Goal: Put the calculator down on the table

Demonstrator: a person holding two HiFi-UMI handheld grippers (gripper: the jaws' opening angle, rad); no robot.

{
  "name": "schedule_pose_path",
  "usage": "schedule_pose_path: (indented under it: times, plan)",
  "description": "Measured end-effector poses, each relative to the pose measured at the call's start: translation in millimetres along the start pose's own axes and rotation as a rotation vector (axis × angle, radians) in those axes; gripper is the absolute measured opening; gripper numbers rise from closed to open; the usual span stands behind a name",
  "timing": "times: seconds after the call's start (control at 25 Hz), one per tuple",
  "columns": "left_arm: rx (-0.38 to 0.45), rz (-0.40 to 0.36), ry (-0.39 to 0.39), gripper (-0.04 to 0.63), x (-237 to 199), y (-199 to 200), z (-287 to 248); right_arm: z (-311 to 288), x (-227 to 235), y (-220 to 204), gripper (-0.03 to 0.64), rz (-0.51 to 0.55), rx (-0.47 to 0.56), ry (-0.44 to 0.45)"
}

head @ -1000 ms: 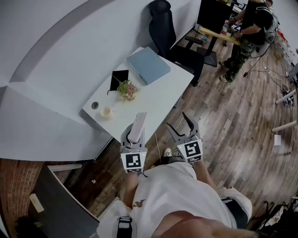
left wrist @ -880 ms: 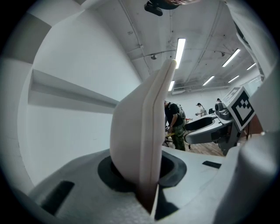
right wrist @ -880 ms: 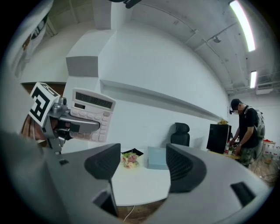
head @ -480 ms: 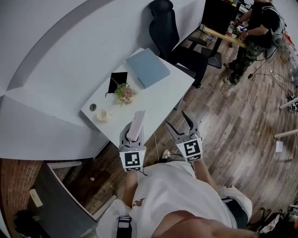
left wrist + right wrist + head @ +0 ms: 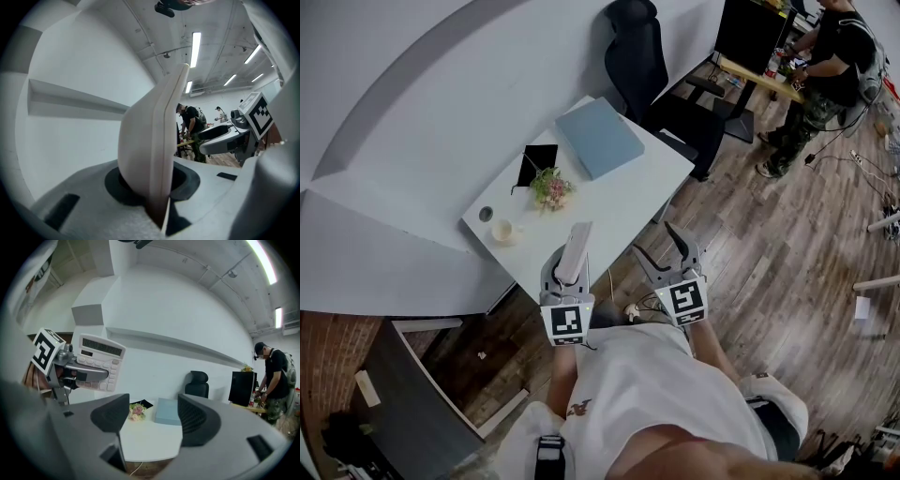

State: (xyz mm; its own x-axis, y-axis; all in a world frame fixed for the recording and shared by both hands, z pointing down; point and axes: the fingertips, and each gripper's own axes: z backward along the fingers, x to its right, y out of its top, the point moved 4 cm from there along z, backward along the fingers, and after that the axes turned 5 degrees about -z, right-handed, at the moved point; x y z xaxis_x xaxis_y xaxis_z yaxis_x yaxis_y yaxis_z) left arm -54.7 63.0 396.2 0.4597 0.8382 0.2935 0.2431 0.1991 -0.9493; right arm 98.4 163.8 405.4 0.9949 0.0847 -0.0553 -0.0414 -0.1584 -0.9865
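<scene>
Calculator (image 5: 578, 244), edgewise in left gripper (image 5: 570, 269), display end up

Bench (image 5: 623, 202): against the wall, ahead of the person.
Box (image 5: 600, 138): on the bench's far end; chair (image 5: 636, 56) behind it.
Flowers (image 5: 551, 186): mid-bench, pad (image 5: 536, 159) just behind.
Cup (image 5: 502, 231): bench's near end, by the wall.
Calculator (image 5: 578, 246): upright in the left hand-held gripper (image 5: 568, 268), by the bench's near edge.
Right hand-held gripper (image 5: 654, 239): beside the left, over the floor.
</scene>
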Motion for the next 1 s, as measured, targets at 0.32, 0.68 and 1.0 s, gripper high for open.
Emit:
schedule_pose_path:
  times: [0.32, 0.68, 1.0]
  plan:
    - [-0.013, 0.02, 0.016, 0.077, -3.3, -10.9, -18.7, -14.1, 12.4, -5.1, 0.324, 0.004, -0.007, 0.008]
    - [-0.009, 0.031, 0.03, 0.077, -14.0, -18.6, -53.8, -43.0, 34.2, -7.3, 0.319, 0.011, -0.022, 0.006]
    - [-0.014, 0.056, 0.07, 0.077, -38.6, -27.8, -88.5, -90.1, 51.3, -3.7, 0.318, 0.034, -0.024, 0.044]
